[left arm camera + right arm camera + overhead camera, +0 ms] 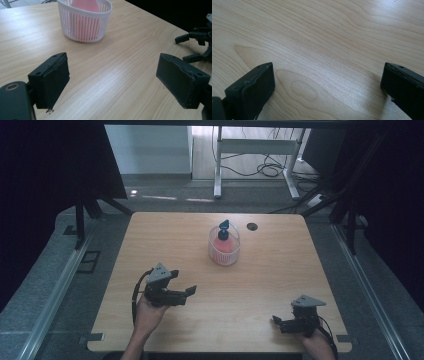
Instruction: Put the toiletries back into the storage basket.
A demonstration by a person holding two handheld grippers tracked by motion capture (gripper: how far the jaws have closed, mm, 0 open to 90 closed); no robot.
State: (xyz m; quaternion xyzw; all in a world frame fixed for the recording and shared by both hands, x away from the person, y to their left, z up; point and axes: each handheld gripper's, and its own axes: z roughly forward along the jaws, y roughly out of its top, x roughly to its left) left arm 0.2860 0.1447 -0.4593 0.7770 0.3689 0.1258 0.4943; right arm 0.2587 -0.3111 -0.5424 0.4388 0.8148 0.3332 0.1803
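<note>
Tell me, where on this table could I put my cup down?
Most of the wooden table is bare: the stretch between the left gripper and right gripper, and both far corners. Only the white basket holding a pink bottle takes room.

On the counter (280, 285) in front of you, the basket (223, 251) sits toward the far side, about midway across, with a pump bottle (223, 236) standing upright inside it. Just right of the basket and a little farther back, a small round hole (252, 226) is set into the counter. Your left tongs (183, 282) are at the near left, well apart from the basket and pointing rightward. Your right tongs (276, 322) are at the near right corner, pointing left. Bare counter lies between the two. Beyond the far edge, a table frame (255, 150) stands on the floor with cables (265, 169) beneath it.
</note>
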